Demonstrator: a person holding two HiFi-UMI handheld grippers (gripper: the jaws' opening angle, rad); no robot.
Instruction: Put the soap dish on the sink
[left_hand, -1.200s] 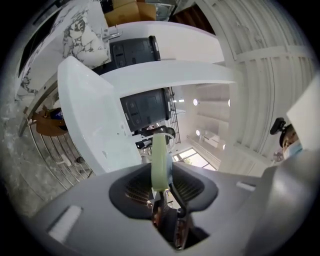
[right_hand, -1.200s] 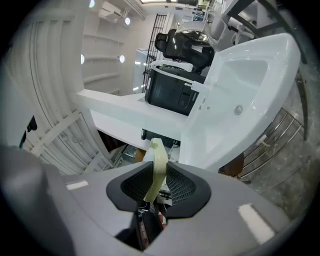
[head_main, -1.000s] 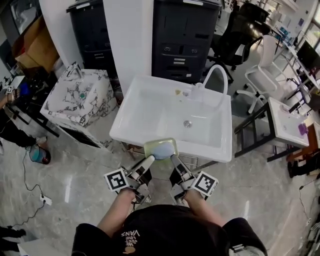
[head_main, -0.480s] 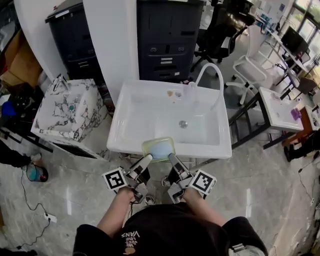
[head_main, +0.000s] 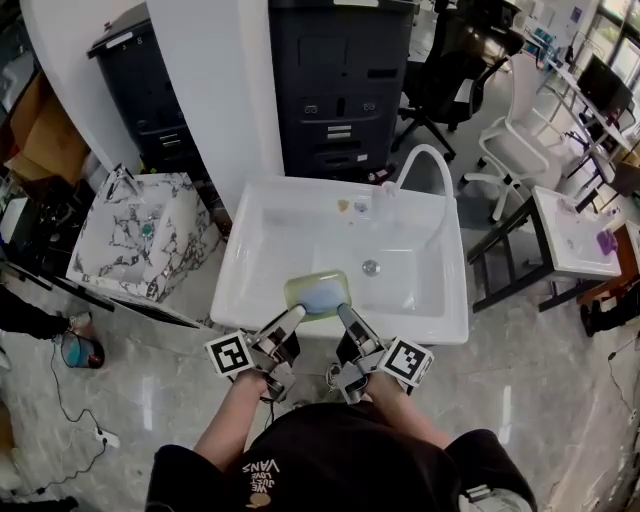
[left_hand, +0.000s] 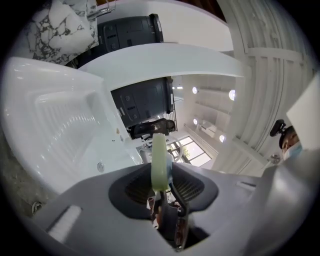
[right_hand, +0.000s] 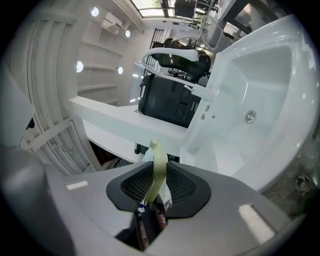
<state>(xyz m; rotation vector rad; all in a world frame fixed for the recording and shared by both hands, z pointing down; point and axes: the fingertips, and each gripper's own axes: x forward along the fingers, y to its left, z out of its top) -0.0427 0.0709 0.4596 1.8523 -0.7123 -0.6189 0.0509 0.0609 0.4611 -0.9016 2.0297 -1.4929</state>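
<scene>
- Your soap dish (head_main: 318, 294) is a pale green, glossy rounded rectangle with a shallow bluish hollow. The sink (head_main: 262, 232) is smooth, white and rectangular.
- The dish hangs over the sink's near rim, with bare basin ahead at 12 o'clock. The drain (head_main: 371, 267) and the arched white faucet (head_main: 428, 158) lie toward 1 o'clock. A marbled basin (head_main: 112, 250) stands apart at 10 o'clock.
- The left gripper (head_main: 296, 315) fingers clamp the dish's rim at 7 o'clock and the right gripper (head_main: 343, 311) fingers at 5 o'clock. Both pairs are narrowed onto the thin edge, pads pressing it.
</scene>
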